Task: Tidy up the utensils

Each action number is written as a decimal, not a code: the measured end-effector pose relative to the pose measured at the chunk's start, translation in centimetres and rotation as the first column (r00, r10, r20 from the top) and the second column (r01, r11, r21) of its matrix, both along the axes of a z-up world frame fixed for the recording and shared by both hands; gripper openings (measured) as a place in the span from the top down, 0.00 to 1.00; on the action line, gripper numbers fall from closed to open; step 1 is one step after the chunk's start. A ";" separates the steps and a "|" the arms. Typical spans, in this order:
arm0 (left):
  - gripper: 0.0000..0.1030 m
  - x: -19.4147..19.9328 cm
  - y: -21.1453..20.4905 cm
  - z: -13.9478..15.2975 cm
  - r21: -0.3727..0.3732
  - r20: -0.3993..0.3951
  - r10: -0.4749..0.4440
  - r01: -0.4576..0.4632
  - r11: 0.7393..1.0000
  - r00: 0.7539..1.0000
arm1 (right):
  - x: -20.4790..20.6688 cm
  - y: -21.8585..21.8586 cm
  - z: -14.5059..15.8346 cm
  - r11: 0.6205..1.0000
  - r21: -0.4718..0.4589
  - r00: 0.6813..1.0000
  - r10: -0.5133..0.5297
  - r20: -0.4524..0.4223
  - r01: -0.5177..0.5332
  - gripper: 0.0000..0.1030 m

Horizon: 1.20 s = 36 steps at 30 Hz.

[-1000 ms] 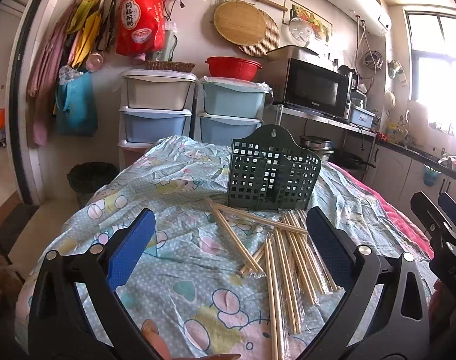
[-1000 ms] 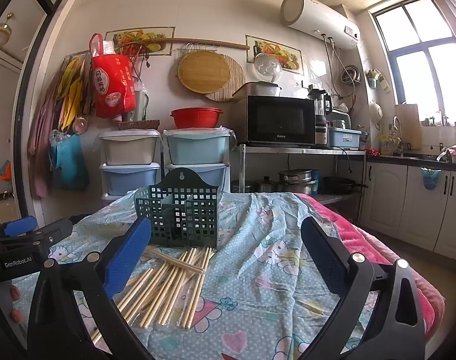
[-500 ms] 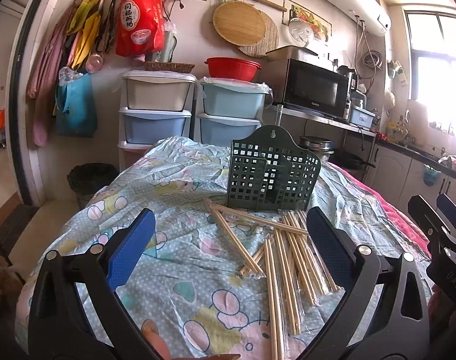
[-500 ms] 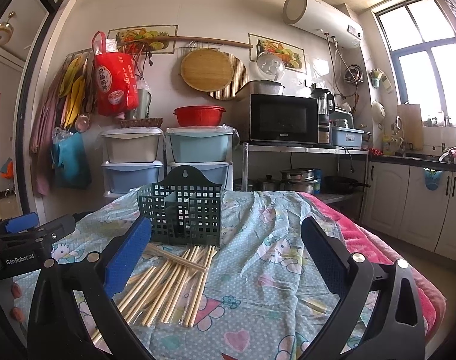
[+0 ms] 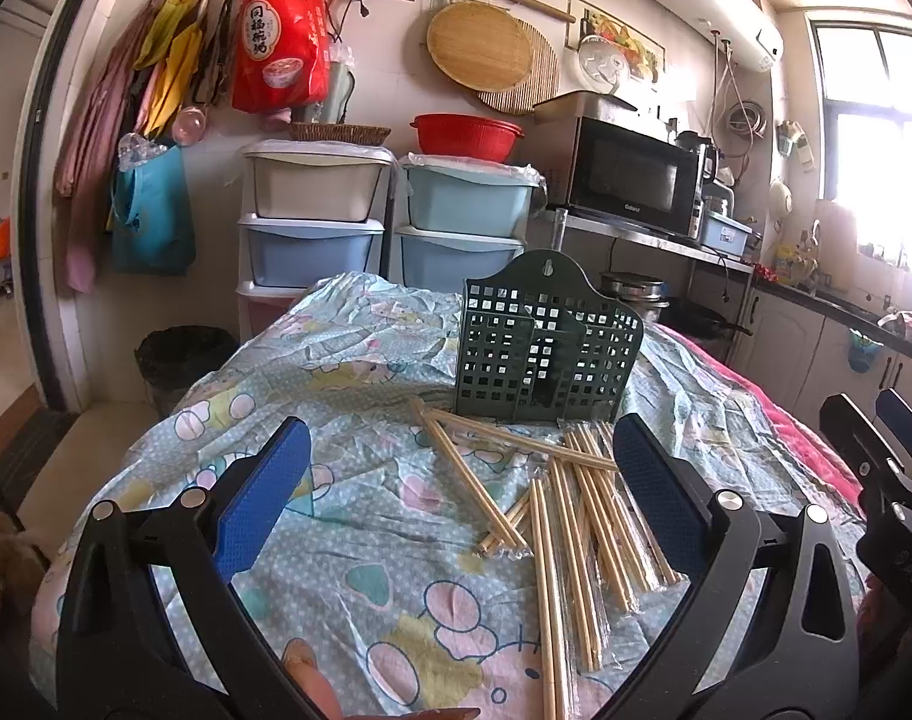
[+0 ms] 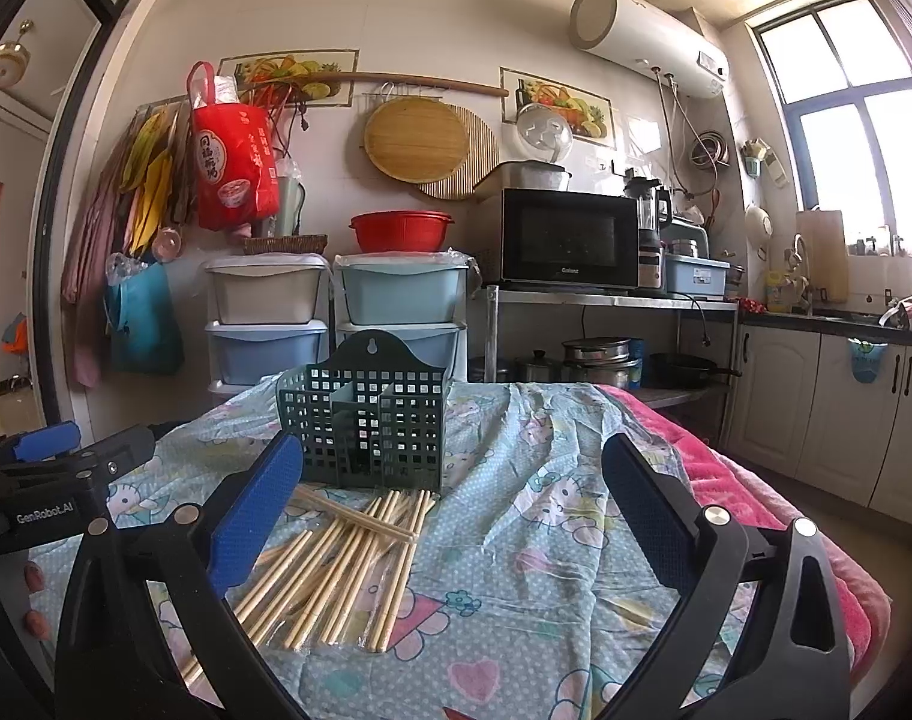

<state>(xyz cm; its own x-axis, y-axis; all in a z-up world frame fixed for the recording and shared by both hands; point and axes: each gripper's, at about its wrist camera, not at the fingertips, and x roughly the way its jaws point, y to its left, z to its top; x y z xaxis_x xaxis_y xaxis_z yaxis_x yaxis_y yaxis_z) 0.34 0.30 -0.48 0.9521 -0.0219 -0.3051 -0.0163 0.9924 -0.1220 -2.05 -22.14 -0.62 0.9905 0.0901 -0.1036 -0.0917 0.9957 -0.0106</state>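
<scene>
Chopsticks lie scattered before green holder; claws spread wide

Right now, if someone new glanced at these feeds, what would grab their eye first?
Probably the loose pile of wooden chopsticks fanned across the cartoon-print tablecloth, directly in front of the dark green lattice utensil holder, which stands upright and looks empty. Next, the blue-padded left gripper and right gripper, both with jaws wide open, holding nothing.

I work in a home kitchen: a microwave on a steel shelf, stacked storage drawers, a wall-mounted water heater, base cabinets.
</scene>
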 end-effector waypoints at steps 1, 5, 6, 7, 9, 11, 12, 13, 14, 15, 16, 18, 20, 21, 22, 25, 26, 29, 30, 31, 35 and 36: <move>0.09 0.0 0.0 0.0 0.002 -0.002 0.002 -0.002 1.000 1.000 | 0.0 0.0 0.0 1.000 0.001 1.000 0.000 -0.002 0.000 0.06; 0.09 0.0 0.1 0.0 0.009 -0.003 0.013 -0.013 1.000 1.000 | 0.2 0.0 -0.2 1.000 0.005 1.000 0.007 -0.013 -0.007 0.06; 0.09 0.1 0.1 -0.1 0.008 -0.004 0.013 -0.013 1.000 1.000 | 0.3 -0.1 -0.2 1.000 0.005 1.000 0.009 -0.017 -0.009 0.06; 0.09 0.1 0.1 -0.2 0.006 -0.006 0.014 -0.014 1.000 1.000 | 0.4 -0.1 -0.2 1.000 0.005 1.000 0.009 -0.022 -0.009 0.06; 0.09 0.3 0.1 -0.4 0.006 -0.011 0.017 -0.017 1.000 1.000 | 0.5 -0.1 -0.2 1.000 0.008 1.000 0.011 -0.027 -0.011 0.06; 0.09 0.5 0.2 -0.4 0.012 -0.015 0.022 -0.022 1.000 1.000 | 0.7 -0.1 -0.2 1.000 0.003 0.999 0.010 -0.030 -0.010 0.06; 0.09 0.6 0.3 -0.4 0.011 -0.015 0.027 -0.027 1.000 1.000 | 0.8 -0.1 -0.2 1.000 0.004 0.999 0.013 -0.033 -0.013 0.06; 0.09 0.7 0.3 -0.5 0.009 -0.018 0.030 -0.030 0.999 0.999 | 1.0 -0.2 -0.1 1.000 0.006 0.999 0.015 -0.037 -0.015 0.06; 0.09 0.8 0.5 -0.4 0.006 -0.021 0.033 -0.033 0.999 0.999 | 1.1 -0.2 0.0 1.000 0.006 0.999 0.016 -0.040 -0.016 0.06; 0.09 0.9 0.6 -0.4 0.005 -0.019 0.034 -0.034 0.999 0.999 | 1.3 -0.2 0.1 1.000 0.005 0.999 0.018 -0.041 -0.018 0.06; 0.09 0.9 0.7 -0.5 0.006 -0.019 0.039 -0.039 0.999 0.999 | 1.5 -0.1 0.2 1.000 0.001 0.999 0.019 -0.044 -0.019 0.06; 0.09 1.2 1.0 -0.4 -0.001 -0.025 0.045 -0.045 0.999 0.999 | 1.8 -0.2 0.4 1.000 0.000 0.999 0.022 -0.044 -0.022 0.06; 0.09 1.6 1.4 -0.4 -0.014 -0.038 0.051 -0.052 0.999 0.998 | 2.1 -0.2 0.6 1.000 -0.001 0.998 0.027 -0.052 -0.027 0.06; 0.09 1.8 1.6 -0.3 -0.017 -0.039 0.054 -0.054 0.998 0.998 | 2.3 -0.2 0.7 1.000 -0.002 0.998 0.030 -0.055 -0.030 0.06; 0.09 1.9 1.9 -0.2 -0.018 -0.039 0.060 -0.061 0.998 0.997 | 2.5 -0.1 0.8 0.999 -0.005 0.998 0.037 -0.060 -0.037 0.06; 0.09 2.6 2.6 0.0 -0.022 -0.049 0.074 -0.075 0.997 0.996 | 3.2 0.1 1.1 0.999 -0.016 0.996 0.048 -0.076 -0.049 0.06; 0.09 2.8 2.9 0.1 -0.021 -0.052 0.078 -0.079 0.997 0.996 | 3.5 0.2 1.2 0.998 -0.019 0.995 0.057 -0.080 -0.058 0.06; 0.09 3.8 3.7 0.3 -0.026 -0.070 0.090 -0.092 0.995 0.993 | 4.2 0.7 1.6 0.996 -0.045 0.993 0.075 -0.090 -0.079 0.06; 0.09 4.0 4.0 0.4 -0.033 -0.076 0.093 -0.096 0.995 0.993 | 4.4 0.8 1.8 0.995 -0.051 0.992 0.081 -0.093 -0.086 0.06; 0.09 4.3 4.3 0.5 -0.037 -0.081 0.095 -0.098 0.994 0.992 | 4.7 1.0 1.9 0.994 -0.059 0.991 0.089 -0.098 -0.095 0.06; 0.09 5.7 5.6 0.7 -0.051 -0.115 0.106 -0.112 0.992 0.988 | 5.8 1.3 2.4 0.989 -0.062 0.984 0.127 -0.121 -0.135 0.06; 0.09 6.0 5.8 0.7 -0.053 -0.122 0.108 -0.115 0.992 0.987 | 6.2 1.5 2.6 0.988 -0.062 0.983 0.134 -0.129 -0.143 0.06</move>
